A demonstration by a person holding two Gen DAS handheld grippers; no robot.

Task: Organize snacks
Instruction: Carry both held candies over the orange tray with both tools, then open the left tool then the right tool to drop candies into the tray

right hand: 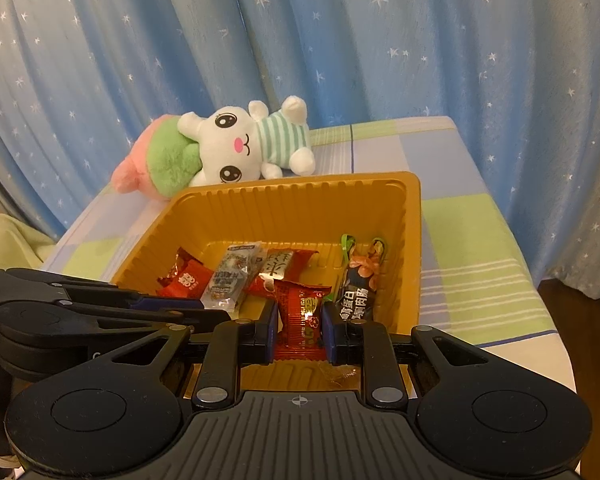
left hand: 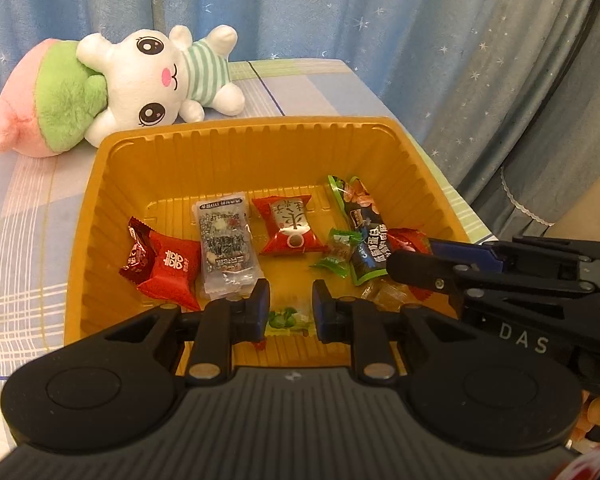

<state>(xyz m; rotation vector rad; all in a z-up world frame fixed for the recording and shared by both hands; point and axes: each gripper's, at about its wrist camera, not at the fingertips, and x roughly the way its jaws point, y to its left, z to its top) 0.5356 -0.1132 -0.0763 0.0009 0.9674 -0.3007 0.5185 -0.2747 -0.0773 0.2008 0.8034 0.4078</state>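
Observation:
A gold plastic tray holds several wrapped snacks: a red candy packet, a clear grey packet, a red-and-white packet, a small green candy and a dark sausage stick. My left gripper hangs over the tray's near side, jaws a little apart around a clear green-printed candy; contact is unclear. My right gripper is shut on a red snack packet above the tray's near right part, and it also shows in the left wrist view.
A white plush bunny with a pink-and-green plush peach lies behind the tray on a plaid cloth. A blue star curtain hangs behind and to the right.

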